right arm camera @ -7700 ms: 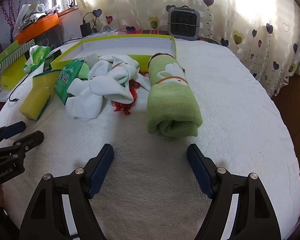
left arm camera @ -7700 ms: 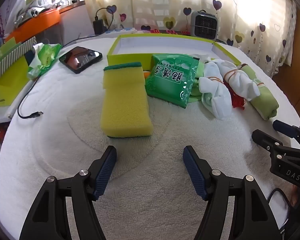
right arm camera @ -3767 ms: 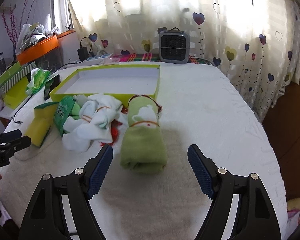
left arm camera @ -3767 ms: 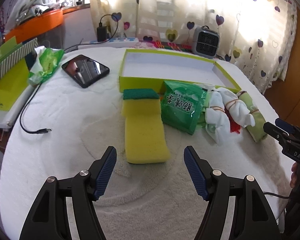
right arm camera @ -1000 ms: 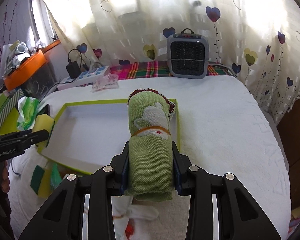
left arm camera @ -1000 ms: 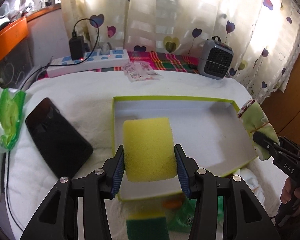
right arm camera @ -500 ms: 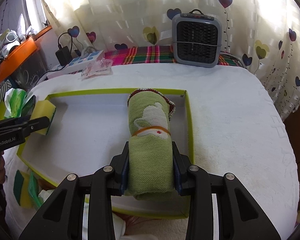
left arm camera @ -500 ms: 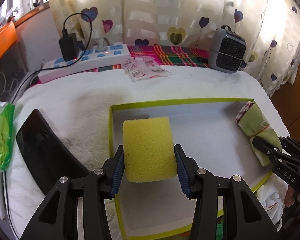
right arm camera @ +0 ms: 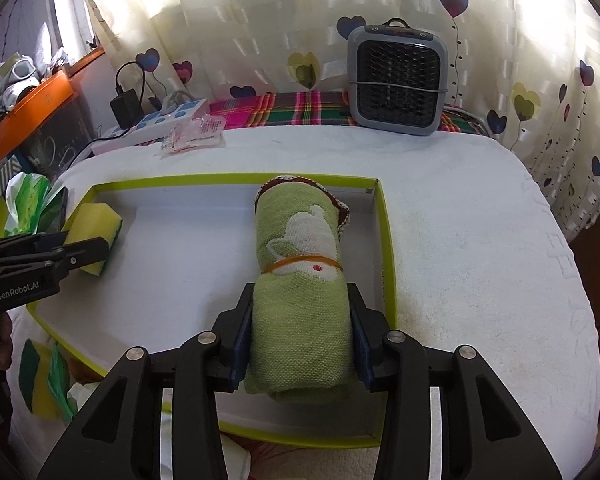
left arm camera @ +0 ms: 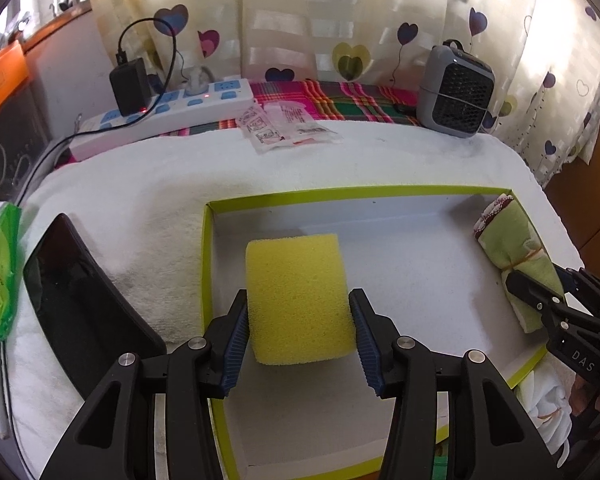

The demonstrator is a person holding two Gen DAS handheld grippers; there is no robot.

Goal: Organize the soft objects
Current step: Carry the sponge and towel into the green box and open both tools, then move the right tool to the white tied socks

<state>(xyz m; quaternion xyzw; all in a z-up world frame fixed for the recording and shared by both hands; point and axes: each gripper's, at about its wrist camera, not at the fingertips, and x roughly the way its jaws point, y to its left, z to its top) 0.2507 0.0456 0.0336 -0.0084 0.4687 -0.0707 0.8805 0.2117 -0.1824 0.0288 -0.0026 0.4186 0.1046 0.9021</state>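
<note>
Right wrist view shows the right gripper (right arm camera: 300,340), jaws just widening around the rolled green towel (right arm camera: 300,300) whose near end hides the tray (right arm camera: 386,240) floor, while the left gripper (left arm camera: 298,336), also easing, flanks the yellow sponge (left arm camera: 298,296) beside the tray's left wall, open floor between.

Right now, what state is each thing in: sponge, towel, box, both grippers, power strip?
Sponge: in the box, between the left jaws.
Towel: rolled, banded, in the box.
Box: open, no lid on.
Left gripper: jaws just opening, pads barely off the sponge.
Right gripper: jaws just opening around the towel.
Power strip: charger plugged in, light on.
</note>
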